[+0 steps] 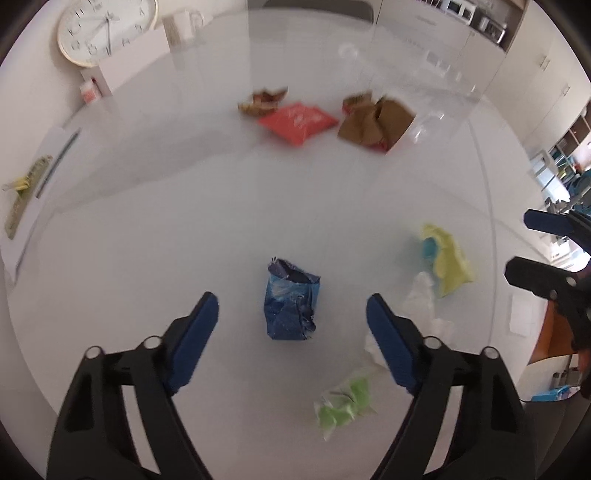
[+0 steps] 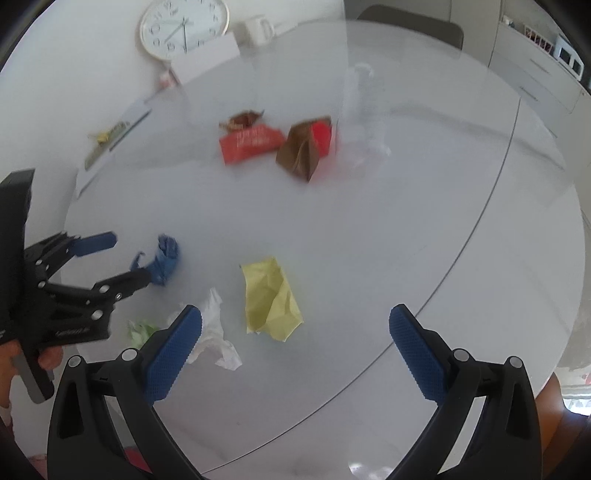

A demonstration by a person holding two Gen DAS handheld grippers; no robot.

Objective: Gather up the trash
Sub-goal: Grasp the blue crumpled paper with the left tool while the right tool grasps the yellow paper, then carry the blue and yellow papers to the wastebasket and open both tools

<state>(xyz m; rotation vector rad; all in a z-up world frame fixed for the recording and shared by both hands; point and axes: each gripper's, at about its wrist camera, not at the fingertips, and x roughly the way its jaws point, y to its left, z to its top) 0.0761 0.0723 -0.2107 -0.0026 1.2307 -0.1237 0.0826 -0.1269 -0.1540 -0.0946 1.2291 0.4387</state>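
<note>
A crumpled blue wrapper (image 1: 291,306) lies on the white round table (image 1: 177,206), between the fingers of my left gripper (image 1: 291,301). The blue pads stand wide of it on both sides and do not touch it. In the right wrist view that gripper (image 2: 129,258) hovers beside the same blue wrapper (image 2: 166,258). My right gripper (image 2: 295,312) is open above a crumpled yellow wrapper (image 2: 271,299), its pads apart from it. From the left wrist view, the right gripper (image 1: 519,243) shows at the right edge near the yellow wrapper (image 1: 448,262).
More trash lies around: a green wrapper (image 1: 341,406), white tissue (image 2: 214,339), a red packet (image 1: 297,122), a brown paper bag (image 1: 373,123) and a small brown wrapper (image 1: 262,101). A clock (image 1: 105,29) and mug (image 1: 184,27) stand at the back. The table edge (image 2: 480,332) curves near right.
</note>
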